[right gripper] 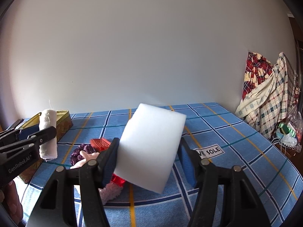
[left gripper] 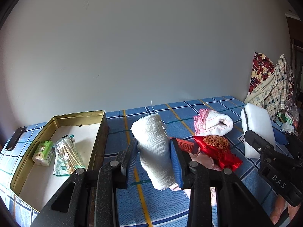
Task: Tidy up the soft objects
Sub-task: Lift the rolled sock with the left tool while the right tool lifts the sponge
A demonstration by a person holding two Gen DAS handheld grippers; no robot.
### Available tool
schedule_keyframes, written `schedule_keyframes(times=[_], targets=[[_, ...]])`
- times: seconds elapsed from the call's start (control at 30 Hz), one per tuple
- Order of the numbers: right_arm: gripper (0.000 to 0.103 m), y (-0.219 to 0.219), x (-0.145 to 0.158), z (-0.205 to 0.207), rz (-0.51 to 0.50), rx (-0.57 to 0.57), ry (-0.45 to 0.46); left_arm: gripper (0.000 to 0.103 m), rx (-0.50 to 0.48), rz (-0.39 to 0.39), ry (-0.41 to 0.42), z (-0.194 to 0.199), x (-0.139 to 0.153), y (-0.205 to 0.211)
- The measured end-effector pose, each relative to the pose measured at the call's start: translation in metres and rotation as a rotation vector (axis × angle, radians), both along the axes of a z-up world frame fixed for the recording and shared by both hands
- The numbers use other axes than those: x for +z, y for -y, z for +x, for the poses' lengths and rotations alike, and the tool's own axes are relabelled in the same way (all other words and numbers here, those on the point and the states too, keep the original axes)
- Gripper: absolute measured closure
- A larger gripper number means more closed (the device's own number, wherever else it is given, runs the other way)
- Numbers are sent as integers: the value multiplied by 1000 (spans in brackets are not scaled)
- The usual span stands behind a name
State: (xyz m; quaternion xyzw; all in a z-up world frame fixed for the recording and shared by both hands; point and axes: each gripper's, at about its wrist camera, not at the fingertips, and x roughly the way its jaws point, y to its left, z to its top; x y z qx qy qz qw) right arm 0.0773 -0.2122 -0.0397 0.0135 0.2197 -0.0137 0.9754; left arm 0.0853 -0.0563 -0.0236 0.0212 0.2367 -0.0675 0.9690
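White gauze roll (left gripper: 154,151) was pinched upright between narrow jaws of left gripper (left gripper: 154,158), above blue checked sheet (left gripper: 162,206), beside gold tin (left gripper: 56,117). White foam block (right gripper: 151,147) sat clamped, tilted, in wider right gripper (right gripper: 149,162). Only left view showed tin's inside: tissue pack (left gripper: 42,153), swab bag (left gripper: 67,155).

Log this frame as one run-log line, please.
left gripper: shut on gauze roll | right gripper: shut on white sponge | both lifted | tin: open
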Motion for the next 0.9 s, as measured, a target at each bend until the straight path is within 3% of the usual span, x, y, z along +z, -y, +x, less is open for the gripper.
schedule_keyframes(times=[0.9], targets=[[42, -40, 3, -6, -13, 97, 43, 67, 46, -93, 37, -22, 8, -32]])
